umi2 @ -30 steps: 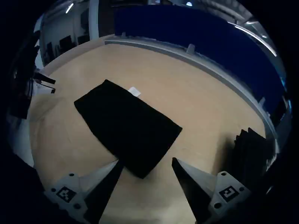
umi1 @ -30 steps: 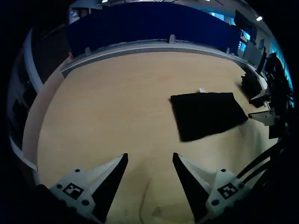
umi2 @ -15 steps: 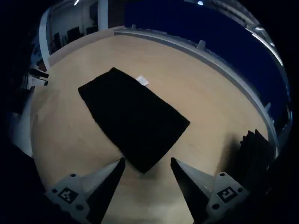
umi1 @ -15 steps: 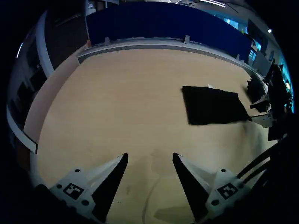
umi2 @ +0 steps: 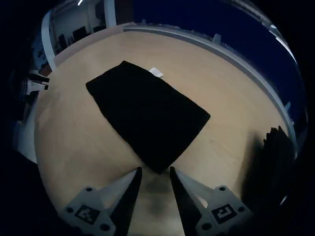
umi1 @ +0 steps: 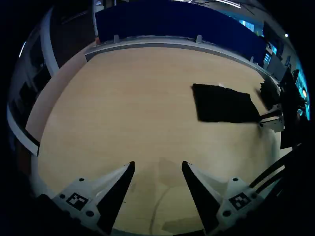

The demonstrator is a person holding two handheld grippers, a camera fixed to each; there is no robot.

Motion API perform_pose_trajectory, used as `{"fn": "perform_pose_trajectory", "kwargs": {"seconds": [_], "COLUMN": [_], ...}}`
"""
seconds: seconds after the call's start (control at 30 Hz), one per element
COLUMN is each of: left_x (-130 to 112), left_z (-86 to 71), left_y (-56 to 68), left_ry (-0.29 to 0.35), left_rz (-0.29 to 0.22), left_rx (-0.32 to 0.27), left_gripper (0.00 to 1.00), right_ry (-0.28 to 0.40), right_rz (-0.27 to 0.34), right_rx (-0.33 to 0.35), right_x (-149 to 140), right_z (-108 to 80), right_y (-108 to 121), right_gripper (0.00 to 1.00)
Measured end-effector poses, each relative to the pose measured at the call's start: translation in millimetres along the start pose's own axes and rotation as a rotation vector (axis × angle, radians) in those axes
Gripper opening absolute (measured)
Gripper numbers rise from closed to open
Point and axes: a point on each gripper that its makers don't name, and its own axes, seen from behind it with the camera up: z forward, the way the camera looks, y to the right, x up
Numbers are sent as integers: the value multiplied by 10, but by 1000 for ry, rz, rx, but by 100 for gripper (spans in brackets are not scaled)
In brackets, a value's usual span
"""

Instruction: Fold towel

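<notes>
1. In the left gripper view, the left gripper [umi1: 156, 173] was seen with its two white fingers spread wide and nothing held between them. Bare light wooden tabletop [umi1: 118, 110] lay beneath the gap.
2. The flat, black, rectangular cloth towel [umi1: 222, 104] was spread on that tabletop, well ahead and to the right of those fingers. The right gripper [umi1: 271, 119] was seen at the towel's right-hand corner. A dark blue partition wall [umi1: 177, 19] was set along the table's far edge.
3. In the right gripper view, the right gripper [umi2: 154, 173] was held with a narrow gap between its fingers. The near corner of the towel [umi2: 147, 114] was found right at the fingertips, but no cloth was clamped. Whether the corner was touched could not be told.
4. A small white tag [umi2: 156, 72] was seen at the towel's far edge. A dark ridged pile [umi2: 275, 157] sat on the table to the right, apart from the towel.
</notes>
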Motion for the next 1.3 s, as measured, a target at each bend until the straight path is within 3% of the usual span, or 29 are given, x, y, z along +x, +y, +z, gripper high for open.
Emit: {"fn": "perform_pose_trajectory", "kwargs": {"seconds": [0.1, 0.37, 0.77, 1.3], "left_x": [-9, -15, -49, 4], "left_z": [-1, 7, 8, -19], "left_y": [11, 42, 43, -15], "left_ry": [-1, -1, -3, 19], "left_rz": [-3, 1, 0, -21], "left_rx": [-2, -8, -13, -21], "left_gripper": [88, 88, 88, 88], "right_ry": [-2, 17, 54, 130], "right_rz": [0, 10, -9, -33], "right_rx": [-12, -12, -32, -48], "right_x": [0, 63, 208, 650], "right_z": [10, 2, -39, -177], "right_y": [30, 52, 83, 105], "right_gripper": [30, 13, 10, 9]}}
